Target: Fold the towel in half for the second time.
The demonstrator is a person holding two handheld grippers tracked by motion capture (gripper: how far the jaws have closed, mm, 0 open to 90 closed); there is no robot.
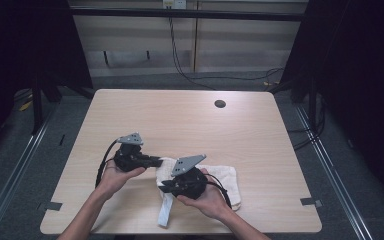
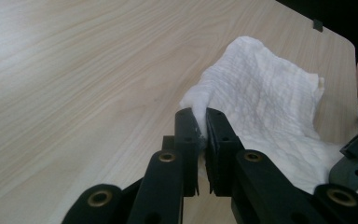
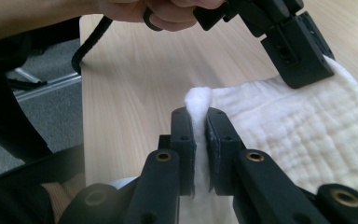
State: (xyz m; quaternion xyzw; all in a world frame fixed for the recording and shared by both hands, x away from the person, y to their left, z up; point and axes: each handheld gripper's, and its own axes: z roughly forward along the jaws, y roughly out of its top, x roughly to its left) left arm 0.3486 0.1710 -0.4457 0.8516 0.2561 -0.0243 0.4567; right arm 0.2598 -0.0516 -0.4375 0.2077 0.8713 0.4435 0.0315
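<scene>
Pinching the white towel at two spots, I have both tongs pressed together on cloth: the left tongs grip a bunched corner, and the right tongs grip a fold along the towel's edge. The towel lies on the tabletop near its front edge, partly rumpled, with a white strip hanging from it toward that edge. In the high view the left tongs sit at the towel's left corner and the right tongs just in front of them, at the towel's near left side. My left hand is left of the towel; my right hand rests over its front part, hiding some cloth. Well beyond the towel, a dark round hole sits in the tabletop. Strips of tape mark the tabletop's edges either side of the towel.
</scene>
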